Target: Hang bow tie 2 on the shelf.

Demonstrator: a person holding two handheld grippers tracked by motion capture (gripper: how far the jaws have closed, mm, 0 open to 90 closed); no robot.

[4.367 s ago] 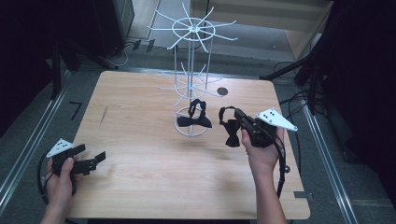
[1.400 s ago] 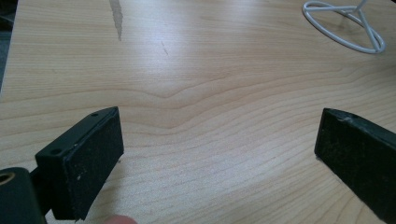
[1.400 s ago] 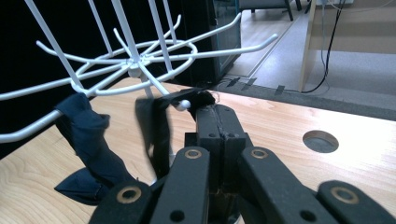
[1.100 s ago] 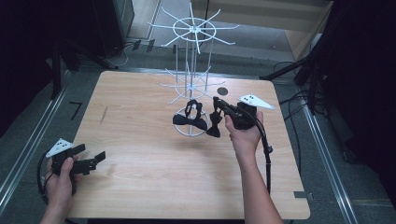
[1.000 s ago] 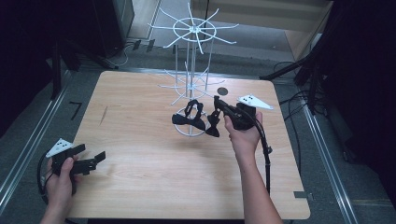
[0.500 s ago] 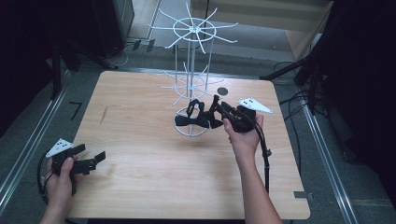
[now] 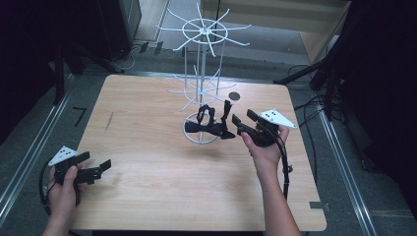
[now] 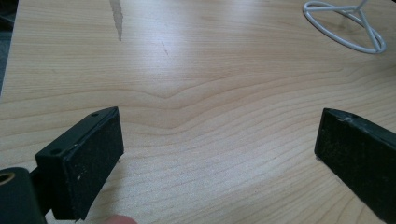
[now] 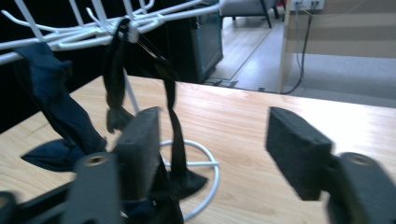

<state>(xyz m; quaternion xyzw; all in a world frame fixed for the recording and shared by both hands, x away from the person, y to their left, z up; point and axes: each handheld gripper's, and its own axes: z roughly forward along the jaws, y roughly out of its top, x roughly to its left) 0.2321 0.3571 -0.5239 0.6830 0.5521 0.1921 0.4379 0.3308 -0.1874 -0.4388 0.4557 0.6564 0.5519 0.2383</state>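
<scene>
The right gripper (image 7: 239,123) hangs just right of the white wire rack (image 7: 204,88), its jaws spread apart with nothing between them. A black bow tie (image 7: 212,123) hangs by its strap from one of the rack's lower arms, drooping over the ring base, just beside the right gripper; from the right gripper view the strap (image 9: 170,93) runs down right by the left jaw. A second dark tie (image 9: 51,112) hangs further left. The left gripper (image 7: 98,164) rests low at the counter's (image 7: 147,147) near left corner, jaws wide apart, well away from the rack.
</scene>
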